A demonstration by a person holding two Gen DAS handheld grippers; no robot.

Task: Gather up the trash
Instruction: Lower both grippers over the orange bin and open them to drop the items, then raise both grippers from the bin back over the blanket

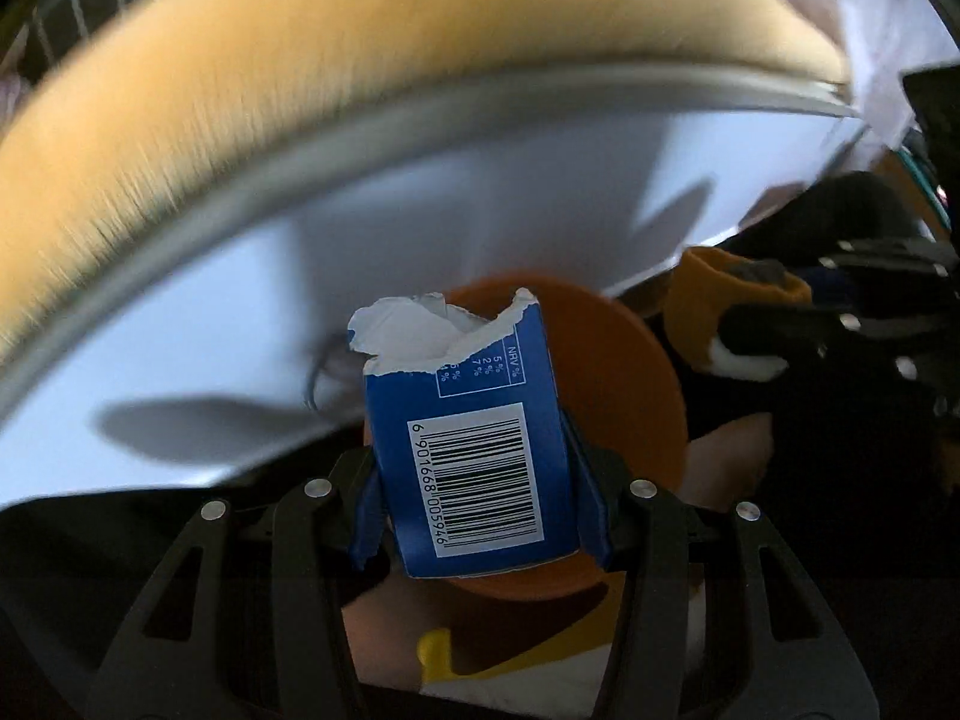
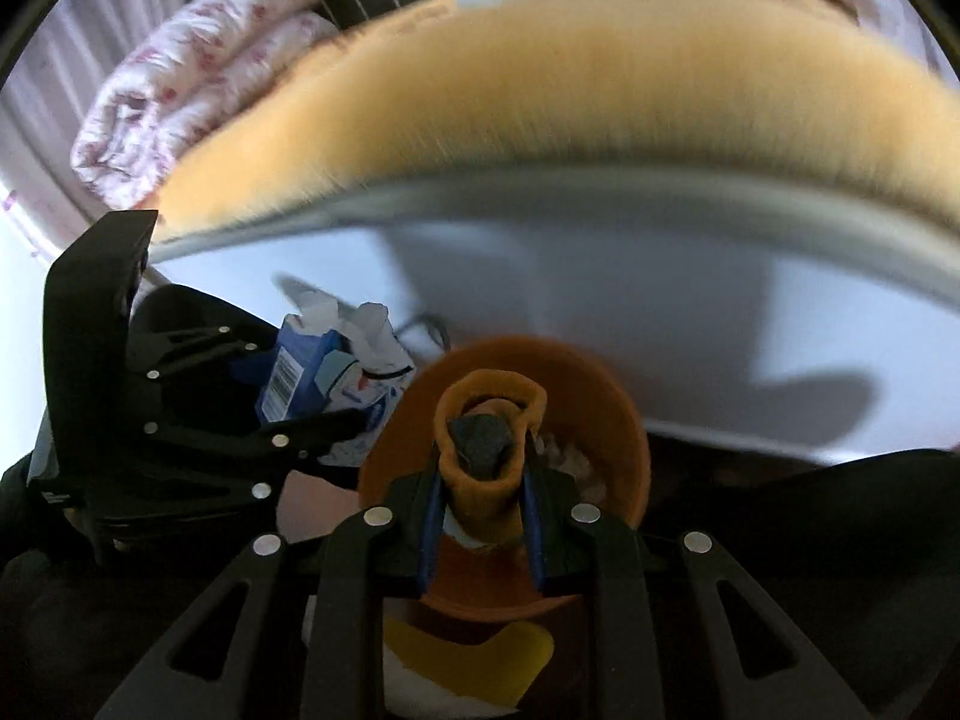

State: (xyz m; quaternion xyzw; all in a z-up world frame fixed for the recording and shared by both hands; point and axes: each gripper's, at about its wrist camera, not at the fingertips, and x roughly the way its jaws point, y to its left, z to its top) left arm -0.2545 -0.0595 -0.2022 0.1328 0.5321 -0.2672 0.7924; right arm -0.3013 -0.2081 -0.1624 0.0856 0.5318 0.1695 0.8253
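A torn blue carton (image 1: pixel 474 450) with a barcode and a ragged white top stands upright between the blue pads of my left gripper (image 1: pixel 474 486), which is shut on it. My right gripper (image 2: pixel 483 498) is shut on a soft orange scrap (image 2: pixel 489 420) with a dark grey piece inside. Both hang over a round orange bin (image 2: pixel 624 420), which holds crumpled white paper. In the right wrist view the left gripper (image 2: pixel 306 381) and its carton (image 2: pixel 336 384) sit just left of the bin. In the left wrist view the right gripper (image 1: pixel 750 306) holds the orange scrap (image 1: pixel 702 300) to the right of the bin (image 1: pixel 630 372).
A white table top (image 1: pixel 240 300) with a grey rim lies behind the bin, and a tan fuzzy surface (image 2: pixel 540 90) beyond it. A floral bundle (image 2: pixel 198 60) lies at the far left by a wire grid. A yellow piece (image 2: pixel 468 660) shows under the bin.
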